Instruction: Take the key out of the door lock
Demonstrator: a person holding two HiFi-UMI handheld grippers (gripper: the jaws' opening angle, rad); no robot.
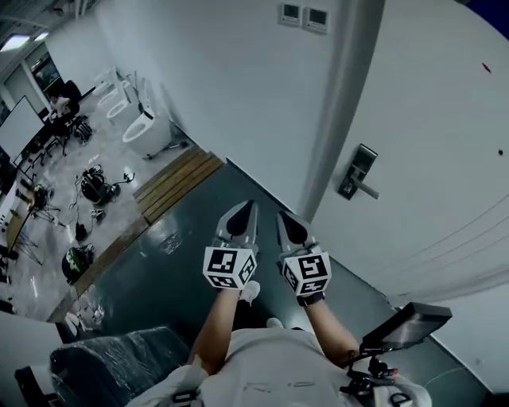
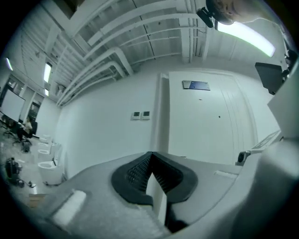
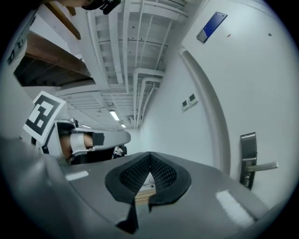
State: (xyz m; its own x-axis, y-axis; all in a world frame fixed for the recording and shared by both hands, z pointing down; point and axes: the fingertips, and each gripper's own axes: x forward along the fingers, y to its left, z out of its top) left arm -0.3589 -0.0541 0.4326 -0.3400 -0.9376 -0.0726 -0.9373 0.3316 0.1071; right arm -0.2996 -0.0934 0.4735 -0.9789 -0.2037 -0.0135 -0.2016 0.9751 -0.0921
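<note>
Key sighting comes first: we cannot make it out yet on the door lock (image 1: 357, 172), which sits on the white door (image 1: 445, 143) ahead to our right, well apart from both claws. Our left gripper (image 1: 247, 211) and right gripper (image 1: 285, 223) both have jaws pressed together on nothing, so we judge the right one should part them and come in level with the lock.

white wall (image 1: 231, 87) with two small panels (image 1: 305, 17), dark floor (image 1: 159, 262), wooden step (image 1: 176, 184), white toilets (image 1: 141, 125) beyond.
</note>
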